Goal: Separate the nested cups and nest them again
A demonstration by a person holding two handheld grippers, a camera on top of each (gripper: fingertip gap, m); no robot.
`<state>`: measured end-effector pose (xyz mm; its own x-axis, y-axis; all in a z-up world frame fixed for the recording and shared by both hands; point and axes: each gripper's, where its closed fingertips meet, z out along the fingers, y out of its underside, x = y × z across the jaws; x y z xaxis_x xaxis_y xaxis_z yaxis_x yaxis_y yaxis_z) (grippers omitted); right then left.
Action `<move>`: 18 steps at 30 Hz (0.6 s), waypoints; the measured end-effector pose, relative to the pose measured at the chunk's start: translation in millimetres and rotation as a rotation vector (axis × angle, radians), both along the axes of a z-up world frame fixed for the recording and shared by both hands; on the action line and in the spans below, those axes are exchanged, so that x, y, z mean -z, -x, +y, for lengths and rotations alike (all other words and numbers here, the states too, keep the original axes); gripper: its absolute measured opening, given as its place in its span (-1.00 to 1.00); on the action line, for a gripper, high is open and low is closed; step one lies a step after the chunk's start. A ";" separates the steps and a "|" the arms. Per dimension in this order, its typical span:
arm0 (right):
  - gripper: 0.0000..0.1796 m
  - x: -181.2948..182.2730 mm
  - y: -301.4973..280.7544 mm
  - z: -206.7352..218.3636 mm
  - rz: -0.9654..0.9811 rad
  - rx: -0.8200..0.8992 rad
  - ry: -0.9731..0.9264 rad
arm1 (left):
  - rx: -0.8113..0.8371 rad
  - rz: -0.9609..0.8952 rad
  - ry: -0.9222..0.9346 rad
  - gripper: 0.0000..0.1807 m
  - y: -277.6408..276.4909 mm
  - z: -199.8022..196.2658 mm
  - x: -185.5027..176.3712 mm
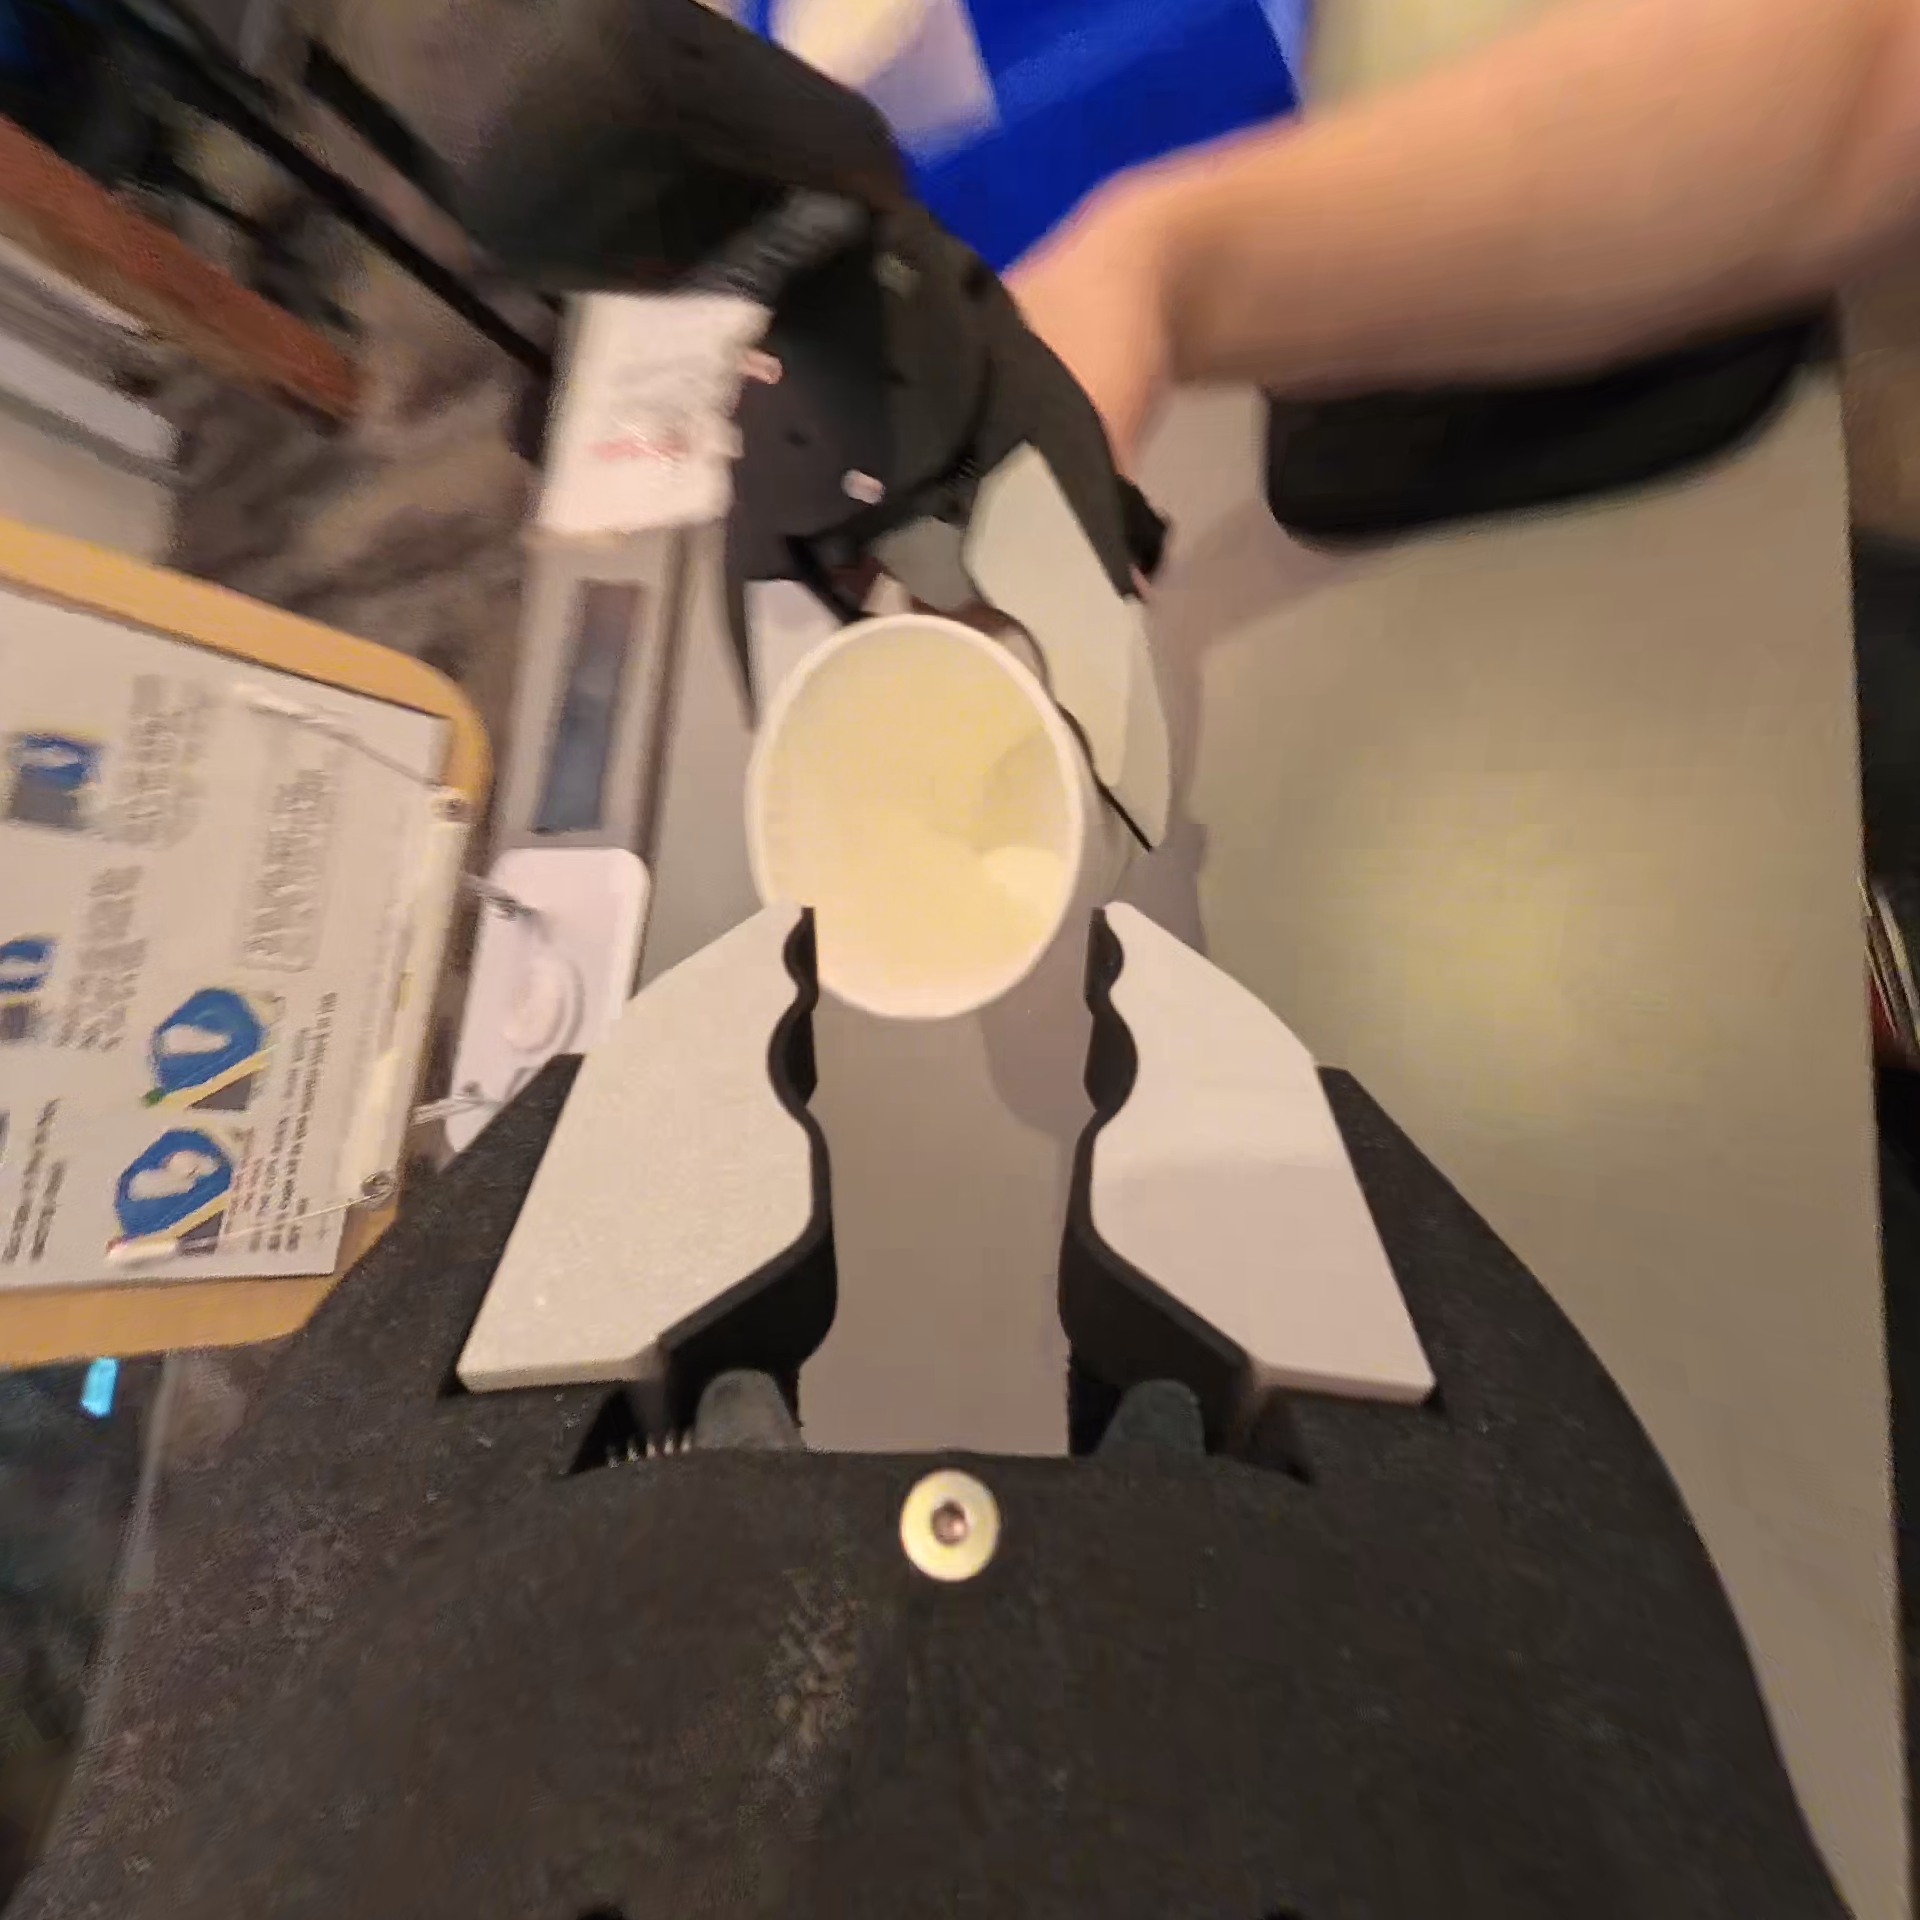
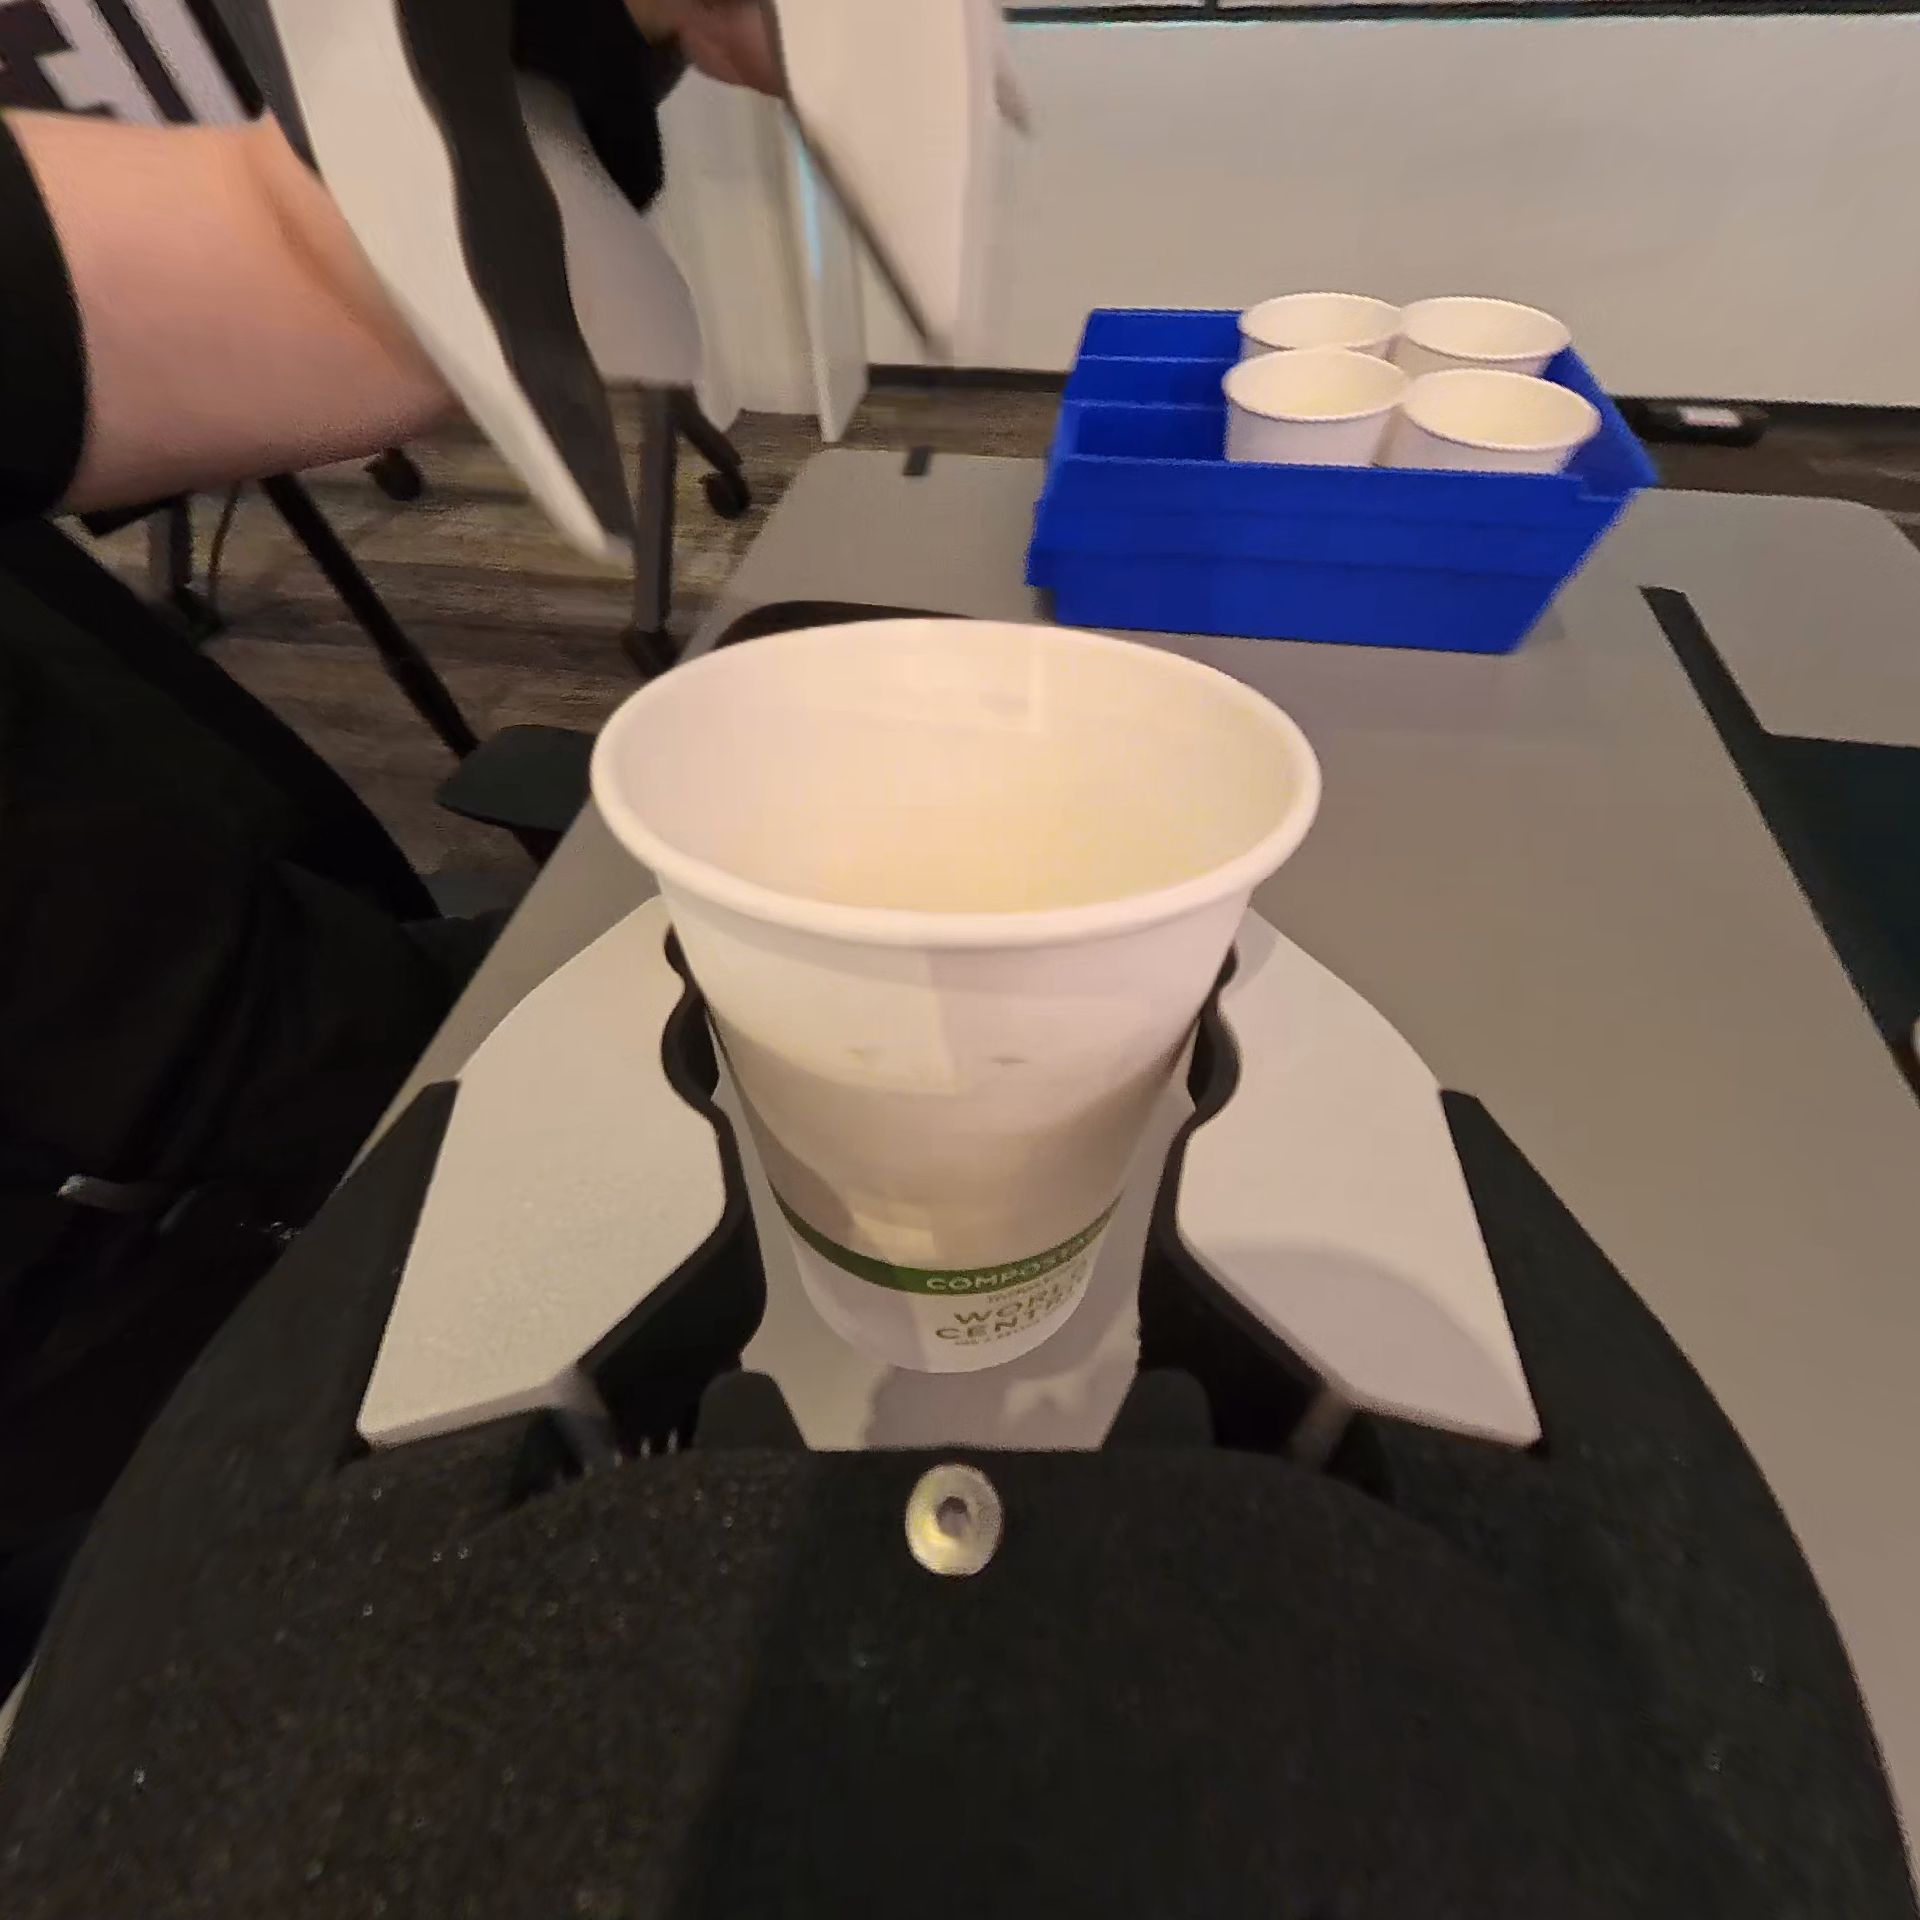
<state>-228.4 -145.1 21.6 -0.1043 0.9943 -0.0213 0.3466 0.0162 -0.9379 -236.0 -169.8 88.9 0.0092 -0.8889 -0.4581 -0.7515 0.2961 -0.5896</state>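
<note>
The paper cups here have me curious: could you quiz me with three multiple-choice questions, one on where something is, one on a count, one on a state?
1. Where do the spare paper cups stand?
A. In a blue bin on the table
B. On the floor
C. On a chair

2. How many cups are in that blue bin?
A. Two
B. Four
C. Six

3. What is the right hand-held gripper doing?
A. Hanging open and empty
B. Shut on a white paper cup
C. Lying on the table

Answers:
1. A, the right wrist view shows them standing in the bin at the far side of the grey table.
2. B, four open rims show, two by two.
3. B, its fingers press both sides of the white paper cup, held upright; the left hand-held gripper is open, nearing that cup.
</note>
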 end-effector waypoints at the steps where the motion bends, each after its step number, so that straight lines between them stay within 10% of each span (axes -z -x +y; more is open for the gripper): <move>1: 0.00 -0.2 -7.8 9.6 -0.001 0.034 -0.001 | -0.041 -0.133 0.001 -0.48 1.6 6.4 -12.1; 6: 0.00 -42.4 -85.7 66.5 0.106 0.328 -0.078 | -0.284 -0.519 0.151 -0.38 42.2 33.0 -7.0; 11: 0.00 -106.8 -285.7 120.0 0.318 1.043 -0.310 | -0.367 -0.518 0.208 -0.35 68.2 21.9 47.6; 18: -0.01 -71.1 -455.9 105.5 0.417 1.431 -0.268 | -0.320 -0.459 0.200 -0.35 61.7 -9.3 73.5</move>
